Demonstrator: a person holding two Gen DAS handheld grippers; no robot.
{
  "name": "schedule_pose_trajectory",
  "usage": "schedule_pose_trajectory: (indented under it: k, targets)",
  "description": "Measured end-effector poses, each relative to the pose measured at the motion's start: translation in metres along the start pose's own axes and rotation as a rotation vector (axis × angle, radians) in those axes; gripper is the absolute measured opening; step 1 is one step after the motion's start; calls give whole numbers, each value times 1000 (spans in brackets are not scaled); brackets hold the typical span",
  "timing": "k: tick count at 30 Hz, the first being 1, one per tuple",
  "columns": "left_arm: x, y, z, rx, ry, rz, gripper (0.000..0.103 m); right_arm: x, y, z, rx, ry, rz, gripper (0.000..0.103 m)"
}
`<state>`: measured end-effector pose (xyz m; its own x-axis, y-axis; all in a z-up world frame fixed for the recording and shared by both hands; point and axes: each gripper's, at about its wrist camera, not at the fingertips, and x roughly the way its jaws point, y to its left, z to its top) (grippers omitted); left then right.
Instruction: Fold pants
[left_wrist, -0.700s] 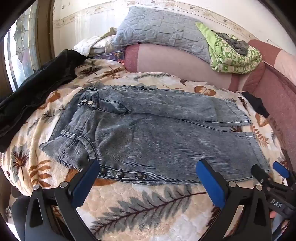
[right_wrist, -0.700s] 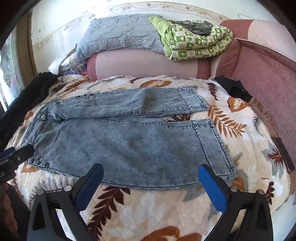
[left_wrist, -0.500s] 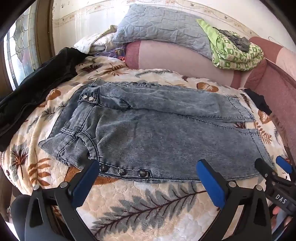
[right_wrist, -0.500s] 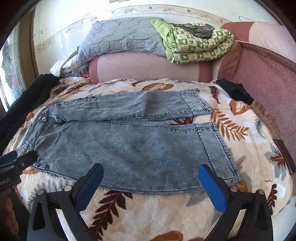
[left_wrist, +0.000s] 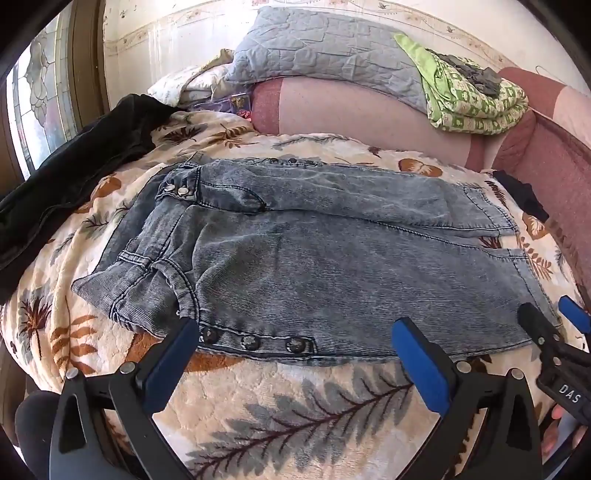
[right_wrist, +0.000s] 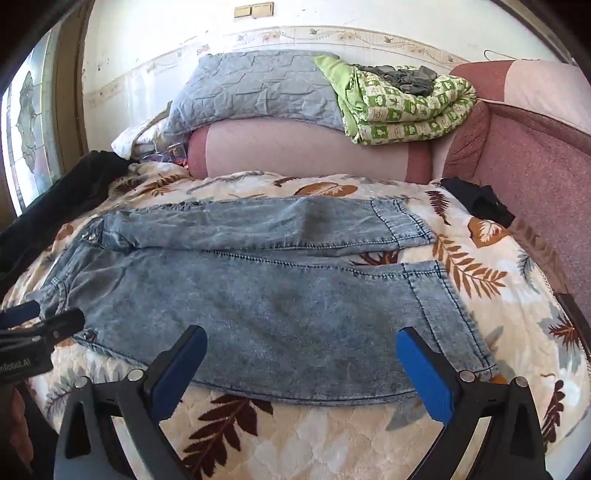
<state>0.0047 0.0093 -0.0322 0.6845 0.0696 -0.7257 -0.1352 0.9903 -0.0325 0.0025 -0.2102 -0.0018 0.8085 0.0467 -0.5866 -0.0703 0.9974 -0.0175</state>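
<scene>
The jeans (left_wrist: 332, 258) lie flat on the leaf-print bedspread (left_wrist: 295, 406), waist to the left, legs running right. The left gripper (left_wrist: 295, 343) and right gripper (right_wrist: 301, 354) both gape wide and empty at the jeans' near edge. Far behind, a green blanket (right_wrist: 399, 107) rests on a grey pillow (right_wrist: 258, 88).

Bare bedspread (left_wrist: 295, 413) lies open along the near edge of the pants (left_wrist: 332, 266), free for either tool. A black garment (left_wrist: 74, 173) crowds the left side; pillows (right_wrist: 303, 147) block the far side, a padded wall (right_wrist: 535, 170) the right.
</scene>
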Motion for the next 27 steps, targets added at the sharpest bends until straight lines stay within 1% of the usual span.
schedule_pose_trajectory:
  k: [4, 13, 27]
  targets:
    - [2, 5, -2, -18, 9, -1, 103, 1, -4, -1, 18, 0, 1, 103]
    - [3, 3, 0, -11, 9, 9, 103, 2, -6, -2, 26, 5, 2, 103]
    - [0, 2, 1, -9, 2, 13, 103, -3, -8, -1, 29, -24, 3, 103]
